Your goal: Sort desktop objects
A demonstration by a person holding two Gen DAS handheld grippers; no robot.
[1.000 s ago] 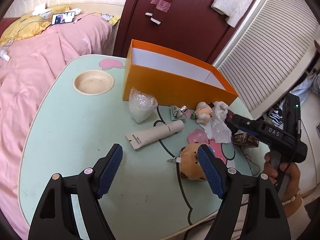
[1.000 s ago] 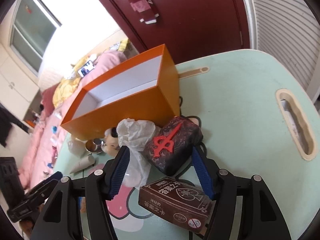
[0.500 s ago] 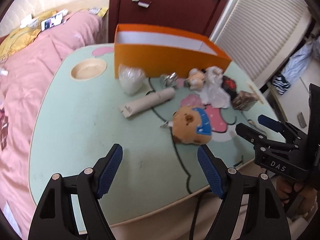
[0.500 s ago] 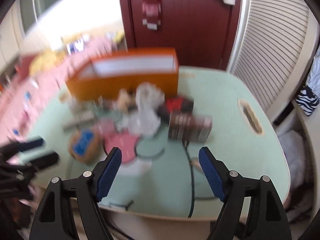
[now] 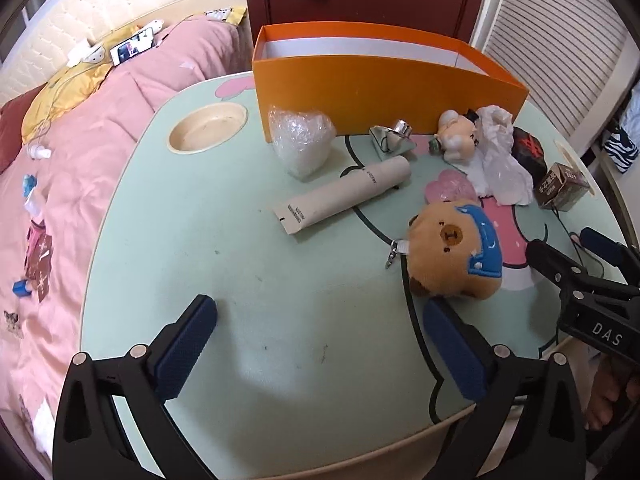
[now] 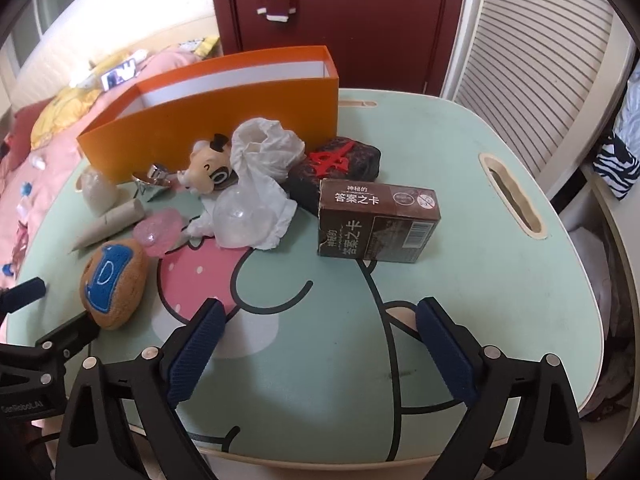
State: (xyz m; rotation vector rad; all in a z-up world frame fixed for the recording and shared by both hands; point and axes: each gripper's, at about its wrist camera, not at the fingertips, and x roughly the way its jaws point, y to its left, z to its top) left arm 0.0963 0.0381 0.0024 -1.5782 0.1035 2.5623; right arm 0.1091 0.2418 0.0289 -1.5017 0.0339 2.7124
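Here, cream tube [image 5: 344, 196] lying diagonally, cap toward box [image 5: 380, 80]

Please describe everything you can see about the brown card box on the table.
The brown card box is a small cardboard carton with white Chinese characters on top and front, plus a barcode. It lies flat and closed on the green table, near the right side. The dark pouch sits just behind it, apparently touching. No hand-held gripper touches it.

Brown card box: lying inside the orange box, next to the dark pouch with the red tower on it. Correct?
Not quite. The brown card box lies on the green table, outside the orange box, as the right wrist view shows. It is next to the dark pouch with the red tower.
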